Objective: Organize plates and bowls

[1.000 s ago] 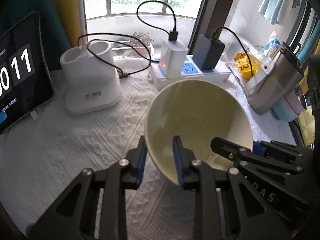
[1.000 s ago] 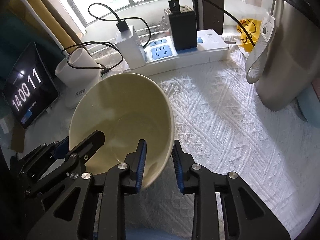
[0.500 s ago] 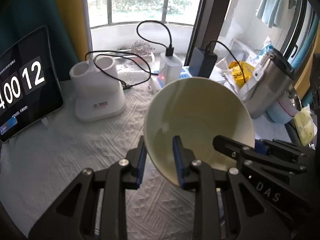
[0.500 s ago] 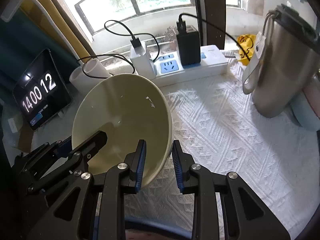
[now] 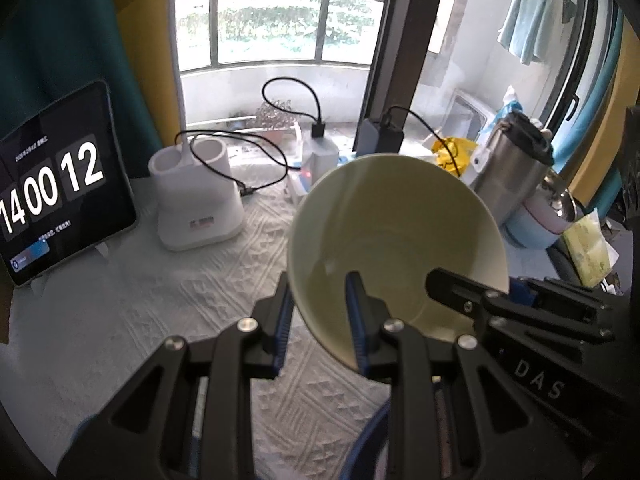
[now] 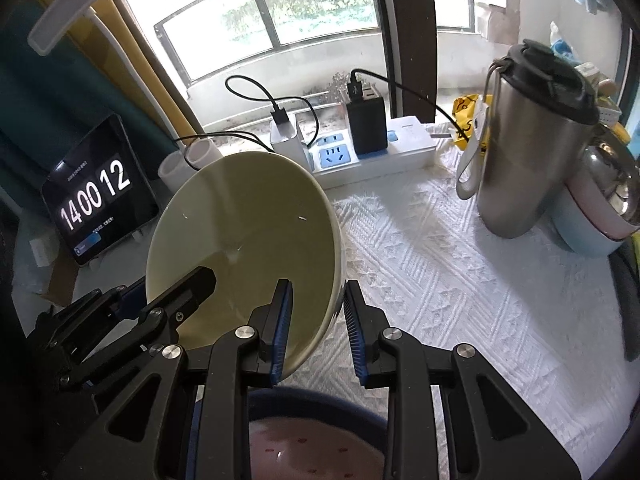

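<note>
Two claws, left claw [image 5: 320,312] and right claw [image 6: 316,312], each clamp opposite rim sides of the cream bowl [image 6: 244,240], held tilted above the bench [image 6: 460,280]. Blue-rimmed dish [image 6: 316,440] sits below; bowl not yet placed.

The bowl [image 5: 394,236] I hold is pale cream-yellow, plain inside. My left gripper [image 5: 320,320] and right gripper [image 6: 316,318] are black with blue ribbed pads [image 6: 282,316]. The tabletop [image 6: 460,280] wears a white cloth with raised diamond and zigzag weave. Nearest me, a dish [image 6: 316,440] shows a dark blue rim [image 6: 316,400] around pink speckled red. The far-left clock [image 5: 52,188] is black with white digits.
</note>
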Demonstrator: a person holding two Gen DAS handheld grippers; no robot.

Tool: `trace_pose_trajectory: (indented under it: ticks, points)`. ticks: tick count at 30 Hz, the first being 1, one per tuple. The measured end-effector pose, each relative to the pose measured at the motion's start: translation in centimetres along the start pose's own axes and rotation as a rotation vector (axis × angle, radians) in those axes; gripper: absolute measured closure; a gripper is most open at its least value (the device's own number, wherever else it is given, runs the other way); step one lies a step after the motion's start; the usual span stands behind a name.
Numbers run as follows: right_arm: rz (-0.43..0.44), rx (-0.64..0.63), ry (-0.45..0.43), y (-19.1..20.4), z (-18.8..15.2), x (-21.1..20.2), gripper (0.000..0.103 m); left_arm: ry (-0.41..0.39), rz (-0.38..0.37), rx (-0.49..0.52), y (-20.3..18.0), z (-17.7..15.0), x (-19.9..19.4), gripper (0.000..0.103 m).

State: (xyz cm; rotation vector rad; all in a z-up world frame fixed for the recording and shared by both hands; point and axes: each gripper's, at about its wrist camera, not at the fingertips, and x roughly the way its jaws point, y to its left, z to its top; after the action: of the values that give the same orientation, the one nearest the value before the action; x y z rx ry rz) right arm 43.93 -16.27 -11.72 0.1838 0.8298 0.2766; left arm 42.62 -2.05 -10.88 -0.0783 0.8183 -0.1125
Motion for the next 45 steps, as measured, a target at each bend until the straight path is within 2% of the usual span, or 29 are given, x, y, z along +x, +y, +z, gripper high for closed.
trace_pose_trajectory:
  ticks: [28,45]
  points:
    - [-0.007,-0.004,-0.076,0.3,-3.2,-6.7,0.075,-0.074,-0.027,0.021,-1.9,-2.2,-5.9,0.077]
    - [-0.014,0.008,-0.100,-0.8,-5.2,-9.4,0.075,-0.089,-0.040,0.046,-3.6,-3.7,-7.9,0.077]
